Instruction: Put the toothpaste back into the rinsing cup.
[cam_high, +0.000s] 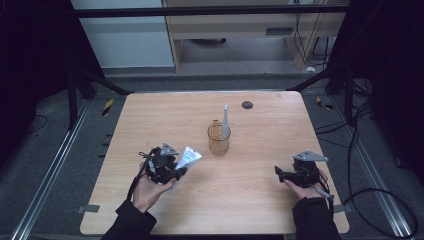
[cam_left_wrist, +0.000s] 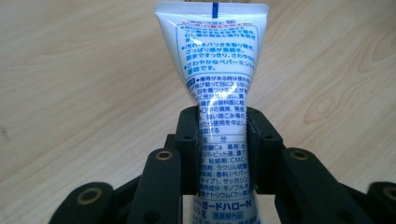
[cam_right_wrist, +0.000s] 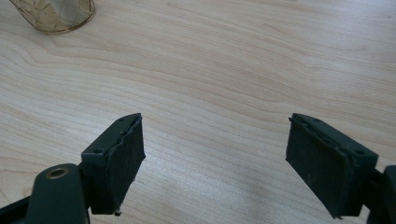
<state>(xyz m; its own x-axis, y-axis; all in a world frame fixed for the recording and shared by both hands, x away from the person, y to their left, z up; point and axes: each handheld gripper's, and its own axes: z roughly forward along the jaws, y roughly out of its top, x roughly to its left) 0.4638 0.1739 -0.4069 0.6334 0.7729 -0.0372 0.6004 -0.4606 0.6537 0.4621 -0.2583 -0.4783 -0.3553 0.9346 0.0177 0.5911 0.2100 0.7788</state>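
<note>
A white toothpaste tube (cam_high: 189, 157) with blue print is pinched around its middle by my left gripper (cam_high: 180, 173), held a little above the wooden table (cam_high: 240, 200) at the front left. In the left gripper view the tube (cam_left_wrist: 212, 56) stands up between the two black pads, flat crimped end farthest from me, with my left gripper (cam_left_wrist: 222, 119) shut on it. My right gripper (cam_high: 279, 173) rests low at the front right, pointing left. In the right gripper view its jaws (cam_right_wrist: 215, 158) stand wide apart over bare wood with nothing between them.
An amber see-through cup (cam_high: 218, 140) stands at the table's middle with a white tube-like item (cam_high: 225, 120) upright in it; the cup's base (cam_right_wrist: 53, 14) shows at the top left of the right gripper view. A small black disc (cam_high: 247, 104) lies near the far edge.
</note>
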